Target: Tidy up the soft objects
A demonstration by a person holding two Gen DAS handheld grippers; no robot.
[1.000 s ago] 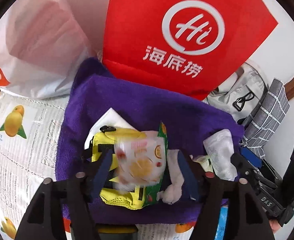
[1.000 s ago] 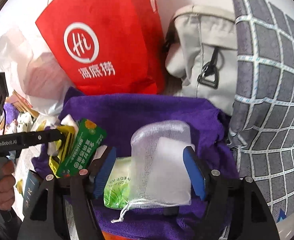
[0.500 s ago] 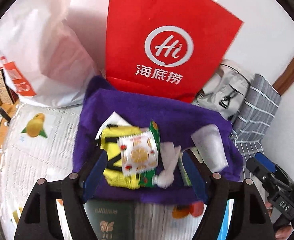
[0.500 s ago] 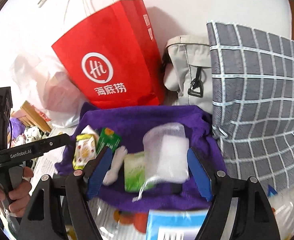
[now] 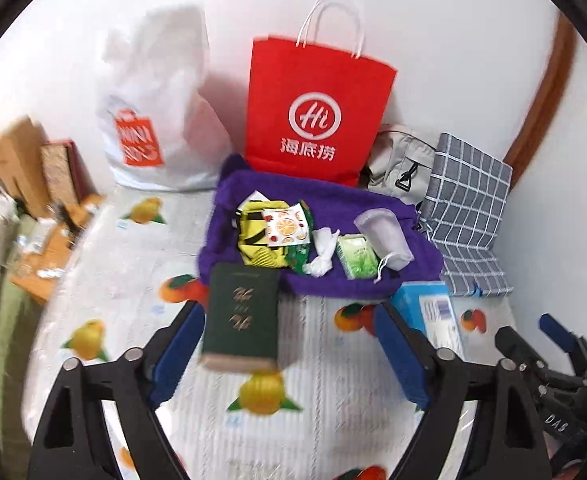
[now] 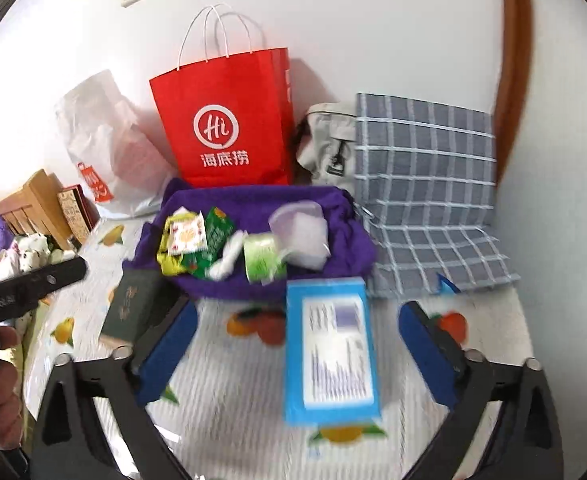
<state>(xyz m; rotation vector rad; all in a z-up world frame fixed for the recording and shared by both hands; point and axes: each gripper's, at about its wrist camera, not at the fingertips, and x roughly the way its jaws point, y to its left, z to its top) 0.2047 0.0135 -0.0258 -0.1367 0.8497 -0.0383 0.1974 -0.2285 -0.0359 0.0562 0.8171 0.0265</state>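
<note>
On a fruit-printed tablecloth (image 5: 325,384) against a white wall (image 6: 373,20), a purple towel (image 5: 249,196) holds the soft objects: snack packets (image 5: 285,230), a tissue pack (image 5: 357,256), a mesh pouch (image 5: 383,232). The left gripper (image 5: 289,350) and right gripper (image 6: 297,348) have just been opening; both stand wide, gripping nothing.

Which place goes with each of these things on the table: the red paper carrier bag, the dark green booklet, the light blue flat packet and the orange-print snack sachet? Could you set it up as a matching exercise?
Things
1. red paper carrier bag
2. dark green booklet
3. light blue flat packet
4. orange-print snack sachet

Places
A. on top of the pile on the purple towel
B. upright against the wall, behind the towel
C. between the right gripper's open fingers
D. between the left gripper's open fingers

Pairs: 1-B, 2-D, 3-C, 4-A
</note>
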